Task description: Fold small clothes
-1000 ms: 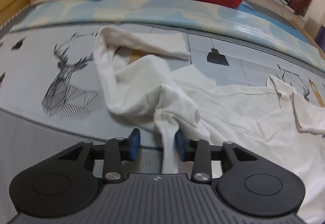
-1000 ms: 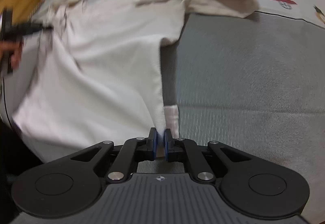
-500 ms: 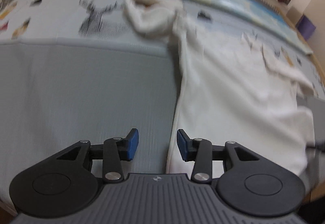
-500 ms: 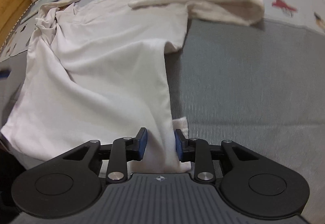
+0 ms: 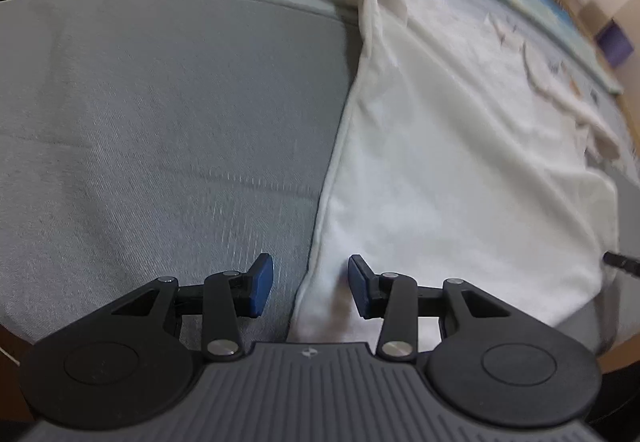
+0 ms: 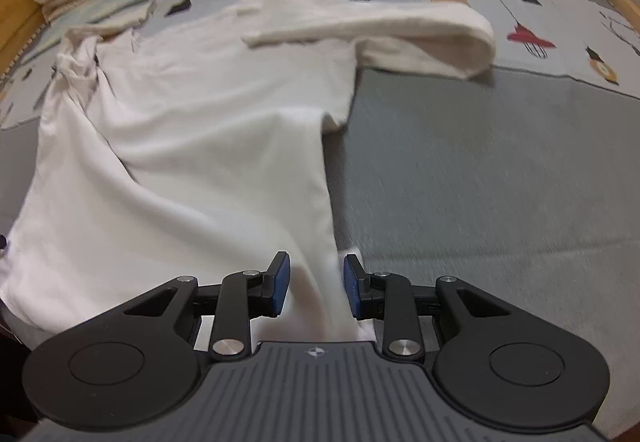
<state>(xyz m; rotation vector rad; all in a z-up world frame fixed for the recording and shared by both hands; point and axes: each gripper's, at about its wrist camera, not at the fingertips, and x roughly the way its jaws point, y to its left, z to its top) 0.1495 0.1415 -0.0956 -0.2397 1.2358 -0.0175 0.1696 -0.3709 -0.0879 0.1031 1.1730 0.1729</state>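
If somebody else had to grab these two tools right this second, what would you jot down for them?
Left tool: jaws apart, nothing pinched; the near left corner of the white shirt lies between them.
Right tool: jaws apart, nothing pinched, with the shirt's near right corner between them.
Shirt: spread out on the grey bedcover, hem nearest you. One long sleeve is doubled back across the top; the far sleeve is bunched up.
Done: the body is laid roughly flat.
Left: smooth the sleeves, then probably fold them in and fold the body; no body fold made yet.
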